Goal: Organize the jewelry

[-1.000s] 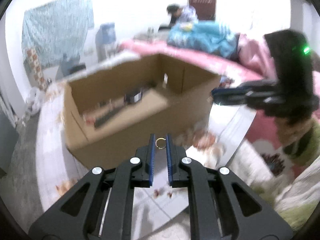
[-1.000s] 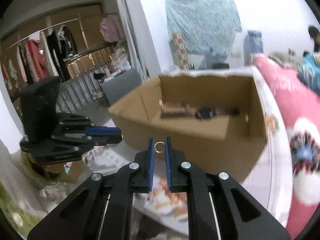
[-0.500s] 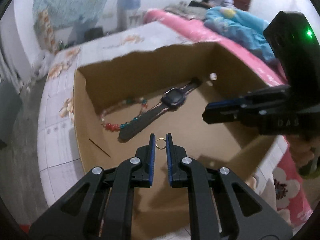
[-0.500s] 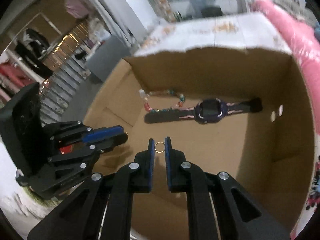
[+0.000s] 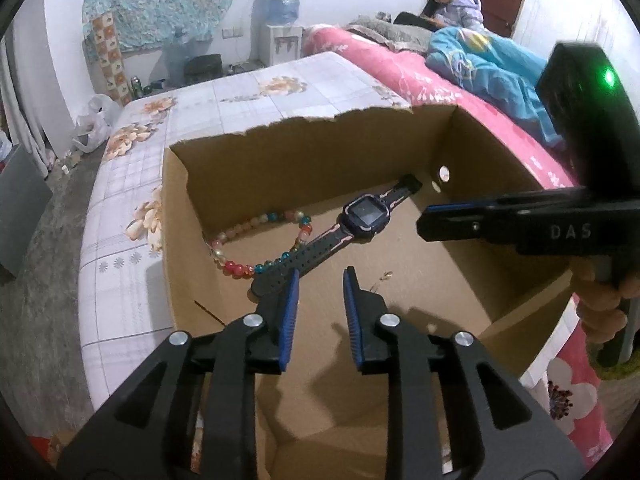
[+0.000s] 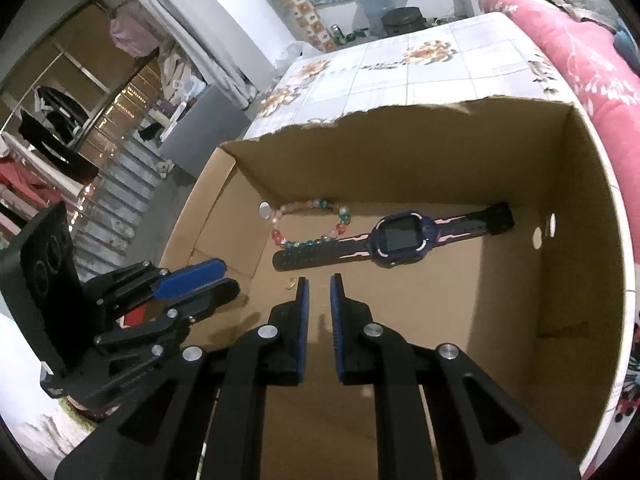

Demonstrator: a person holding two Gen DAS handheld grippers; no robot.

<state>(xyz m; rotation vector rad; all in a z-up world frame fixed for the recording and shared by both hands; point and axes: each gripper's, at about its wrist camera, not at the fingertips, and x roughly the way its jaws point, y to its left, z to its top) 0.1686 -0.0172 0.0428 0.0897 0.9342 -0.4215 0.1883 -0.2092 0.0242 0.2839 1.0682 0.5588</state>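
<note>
Both hand-held grippers, left (image 5: 320,280) and right (image 6: 318,286), now parted, empty; gold rings released. One ring (image 6: 291,281) on cardboard box (image 6: 520,152) floor, frame centre-left. Tiny, light, slippery: pinch across band.

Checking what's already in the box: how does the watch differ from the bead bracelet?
The watch lies stretched out straight; the bead bracelet curls in a loop. The watch is dark with a square screen; the bracelet is multicoloured round beads. Both rest on the cardboard box floor, touching.
</note>
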